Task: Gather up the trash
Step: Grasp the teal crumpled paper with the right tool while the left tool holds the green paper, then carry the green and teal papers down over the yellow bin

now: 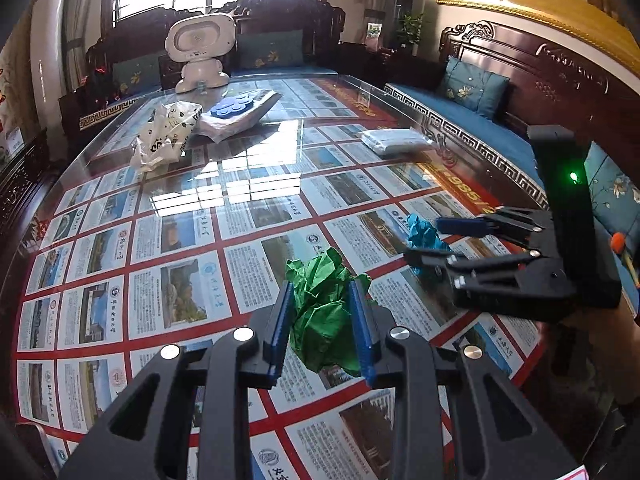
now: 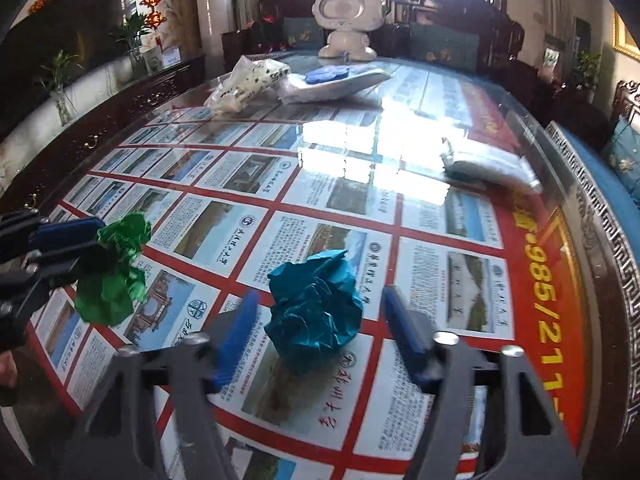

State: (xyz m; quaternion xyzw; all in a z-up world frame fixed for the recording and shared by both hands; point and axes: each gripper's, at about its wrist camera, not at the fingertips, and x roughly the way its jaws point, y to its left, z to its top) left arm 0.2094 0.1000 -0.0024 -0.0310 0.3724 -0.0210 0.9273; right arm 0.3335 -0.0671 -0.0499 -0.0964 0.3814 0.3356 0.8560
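A crumpled green paper ball (image 1: 320, 312) lies on the glass table between the blue pads of my left gripper (image 1: 322, 328), which is closed against it on both sides. It shows at the left of the right wrist view (image 2: 116, 272). A crumpled teal paper ball (image 2: 316, 308) lies between the wide-apart fingers of my right gripper (image 2: 320, 336), which is open around it without touching. In the left wrist view the teal ball (image 1: 424, 234) sits between the right gripper's fingers (image 1: 460, 226).
A glass-topped table (image 1: 224, 184) covers a printed poster. At the far end lie a white patterned plastic bag (image 1: 168, 136), a white packet with blue discs (image 1: 240, 112) and a white robot figure (image 1: 200, 56). A flat white packet (image 1: 394, 140) lies at the right. Wooden sofas surround the table.
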